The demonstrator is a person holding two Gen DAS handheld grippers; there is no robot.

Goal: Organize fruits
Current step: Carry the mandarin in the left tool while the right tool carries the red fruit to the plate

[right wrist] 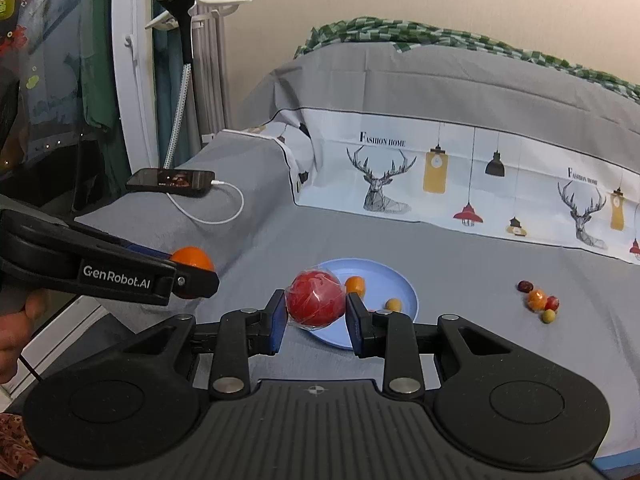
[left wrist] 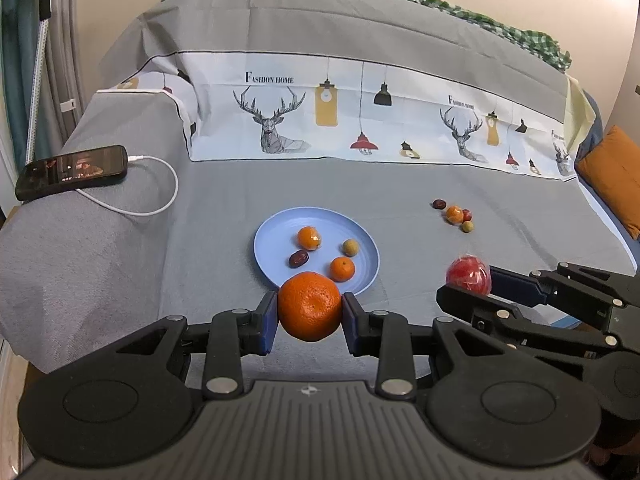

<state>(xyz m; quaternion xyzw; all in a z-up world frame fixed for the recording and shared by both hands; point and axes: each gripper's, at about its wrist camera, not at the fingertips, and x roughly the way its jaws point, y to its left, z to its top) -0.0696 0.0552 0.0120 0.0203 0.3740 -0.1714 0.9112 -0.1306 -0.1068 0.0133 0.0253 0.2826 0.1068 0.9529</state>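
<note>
Fruits are half sorted: the blue plate (left wrist: 268,236) on the grey-covered sofa seat (left wrist: 208,216) already holds two small oranges, a dark date (left wrist: 299,259) and a pale round fruit (left wrist: 350,247), while a little cluster of loose fruit (left wrist: 456,214) lies well apart to the right. I am in the carry-and-place step with both hands loaded. My left gripper (left wrist: 310,312) has its jaws clamped on a large orange (left wrist: 310,306), held just short of the plate's near rim. My right gripper (right wrist: 316,306) has its jaws closed on a red apple in clear film (right wrist: 316,298), hanging in front of the plate's near left side. Next, I judge, each load must go forward over bare plate, come down low, and only then should the jaws part, one hand at a time, so the round fruit does not roll off or knock the smaller pieces. The film may slip against my pads.
</note>
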